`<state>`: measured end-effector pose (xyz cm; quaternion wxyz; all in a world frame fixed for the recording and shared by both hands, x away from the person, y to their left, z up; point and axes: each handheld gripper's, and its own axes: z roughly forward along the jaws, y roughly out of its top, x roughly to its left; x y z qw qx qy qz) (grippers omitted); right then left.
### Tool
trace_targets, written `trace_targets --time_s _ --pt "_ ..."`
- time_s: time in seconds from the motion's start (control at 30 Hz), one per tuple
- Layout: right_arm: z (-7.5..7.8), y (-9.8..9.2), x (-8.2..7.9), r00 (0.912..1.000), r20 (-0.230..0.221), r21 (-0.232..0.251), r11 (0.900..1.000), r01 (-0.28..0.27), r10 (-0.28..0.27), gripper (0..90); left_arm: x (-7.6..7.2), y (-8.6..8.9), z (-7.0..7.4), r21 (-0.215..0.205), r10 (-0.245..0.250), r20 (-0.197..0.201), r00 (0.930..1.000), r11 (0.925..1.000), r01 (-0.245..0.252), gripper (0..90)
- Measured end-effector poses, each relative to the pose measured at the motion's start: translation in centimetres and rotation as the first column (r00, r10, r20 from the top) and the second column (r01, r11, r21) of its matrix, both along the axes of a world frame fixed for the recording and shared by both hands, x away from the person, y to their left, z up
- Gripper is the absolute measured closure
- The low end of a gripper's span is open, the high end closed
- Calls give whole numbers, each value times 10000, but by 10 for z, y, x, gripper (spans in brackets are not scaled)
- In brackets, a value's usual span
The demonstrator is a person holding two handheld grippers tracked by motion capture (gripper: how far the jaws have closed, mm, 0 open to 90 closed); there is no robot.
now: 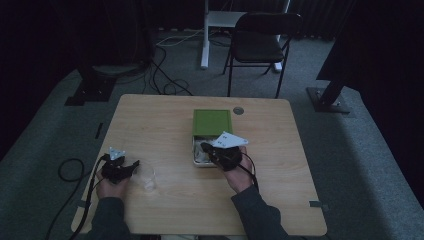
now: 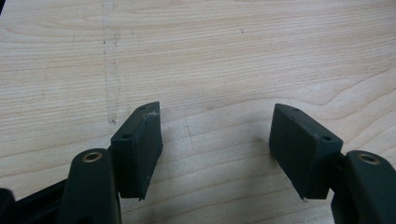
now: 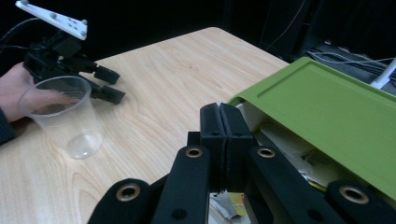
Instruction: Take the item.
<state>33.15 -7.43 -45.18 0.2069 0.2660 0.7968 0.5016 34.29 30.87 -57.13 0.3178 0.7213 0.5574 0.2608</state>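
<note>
1 clear cup (image 1: 144,176) beside left gripper (image 1: 131,168), seemingly apart.

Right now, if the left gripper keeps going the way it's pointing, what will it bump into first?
Probably the clear plastic cup. The left gripper points across the table with jaws open, and the cup stands just past its tips. Depth is hard to judge, so it might slide alongside instead.

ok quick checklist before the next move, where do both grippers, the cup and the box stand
1. Left gripper open, nothing between its jaws: ok.
2. Clear plastic cup upright on the light wooden table, beside the left gripper: ok.
3. Cup looks empty: ok.
4. Right gripper jaws shut together at the box opening; whether they pinch anything: cannot tell.
5. Green lid slid back, white box part open: ok.
6. Contents: pale packets, kind: cannot tell.
</note>
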Motion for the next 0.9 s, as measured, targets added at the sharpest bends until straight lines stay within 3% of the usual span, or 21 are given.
trace_targets --time_s 0.9 --pt "9 25 -12 9965 223 -118 9967 -797 799 895 0 0 0 -6 0 9 10000 10000 0 356"
